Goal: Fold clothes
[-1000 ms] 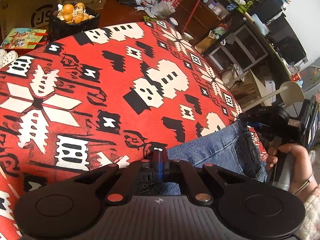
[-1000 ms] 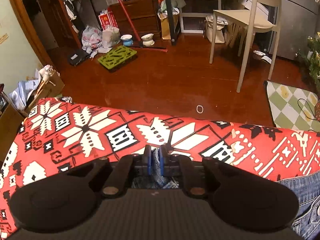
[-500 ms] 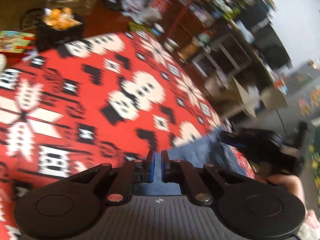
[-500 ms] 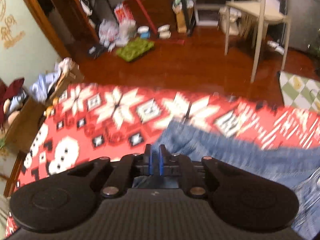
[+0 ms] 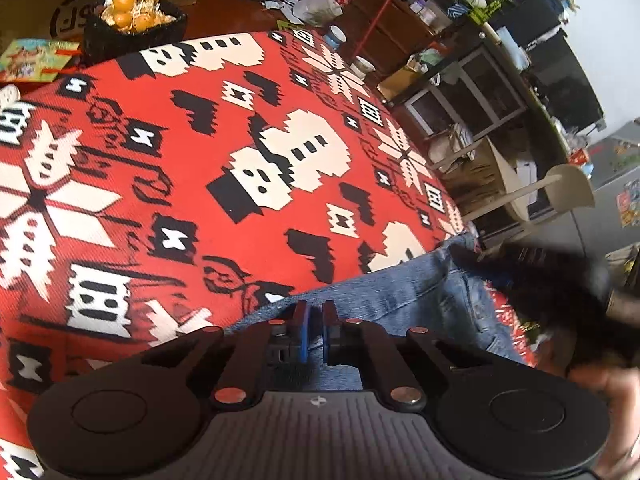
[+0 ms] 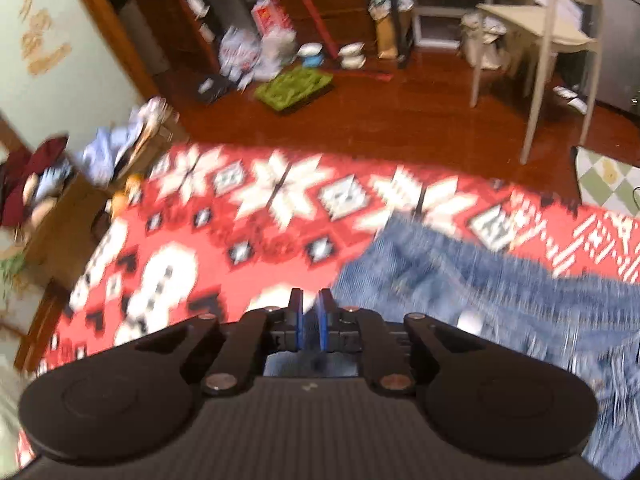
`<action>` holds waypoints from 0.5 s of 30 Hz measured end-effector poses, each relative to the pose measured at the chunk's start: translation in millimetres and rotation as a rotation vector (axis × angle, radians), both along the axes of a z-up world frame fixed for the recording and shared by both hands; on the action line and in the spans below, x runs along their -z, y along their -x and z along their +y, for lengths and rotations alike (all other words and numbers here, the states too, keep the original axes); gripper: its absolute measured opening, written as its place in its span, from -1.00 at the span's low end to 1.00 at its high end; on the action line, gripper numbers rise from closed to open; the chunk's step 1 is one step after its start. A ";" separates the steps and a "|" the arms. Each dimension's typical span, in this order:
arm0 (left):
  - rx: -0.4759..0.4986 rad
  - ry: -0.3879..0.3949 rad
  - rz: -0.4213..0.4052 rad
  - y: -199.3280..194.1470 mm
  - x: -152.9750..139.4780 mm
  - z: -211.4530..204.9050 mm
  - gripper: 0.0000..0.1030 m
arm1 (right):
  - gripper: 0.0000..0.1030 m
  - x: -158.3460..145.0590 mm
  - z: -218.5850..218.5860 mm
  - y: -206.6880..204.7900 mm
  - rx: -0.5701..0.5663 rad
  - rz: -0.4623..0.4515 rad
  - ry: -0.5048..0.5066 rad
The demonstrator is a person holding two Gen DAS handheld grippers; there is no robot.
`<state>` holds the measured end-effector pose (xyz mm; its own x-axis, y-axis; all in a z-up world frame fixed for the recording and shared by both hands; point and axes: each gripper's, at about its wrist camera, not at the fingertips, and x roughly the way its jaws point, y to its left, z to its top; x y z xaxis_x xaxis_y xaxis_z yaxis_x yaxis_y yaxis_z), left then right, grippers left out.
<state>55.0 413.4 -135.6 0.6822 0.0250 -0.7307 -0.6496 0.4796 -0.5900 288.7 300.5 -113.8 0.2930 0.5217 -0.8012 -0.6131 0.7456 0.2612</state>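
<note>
Left wrist view: left gripper [image 5: 315, 330] is pinching the near edge of the jeans [image 5: 404, 300], fingers [image 5: 301, 332] nearly together w/ denim showing in the slit between them. The jeans are lying across the near-right part of the red patterned cloth [image 5: 200, 160] covering the counter, running off toward the right gripper [image 5: 532, 276], which is blurred here at the far right, w/ a hand [image 5: 600, 384] below it; a basket of oranges [image 5: 134, 20] is sitting well apart at the far edge. Right wrist view: frame is smeared, so detail is thin. The right gripper [image 6: 311, 320] fingers [image 6: 326, 320] are standing close together; blue fabric is visible behind and under them, so prob. clamped on a denim edge, tho the blur is making that a judgement. The jeans [image 6: 480, 280] are spreading to the right over the cloth. Step in hand looks like carrying a held edge over for a fold. To do it well: both hands should be keeping the edge taut btwn them, moving level and together, laying it square on the layer beneath before letting go.
</note>
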 end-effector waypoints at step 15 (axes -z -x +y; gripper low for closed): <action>-0.030 0.081 -0.019 0.2 8.7 7.0 -0.92 | -0.84 4.9 12.5 27.0 -0.027 0.022 -0.049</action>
<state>54.9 420.4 -144.3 0.6960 -0.0130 -0.7179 -0.6512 0.4097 -0.6388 261.7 313.0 -118.7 0.2611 0.5678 -0.7807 -0.6267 0.7148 0.3103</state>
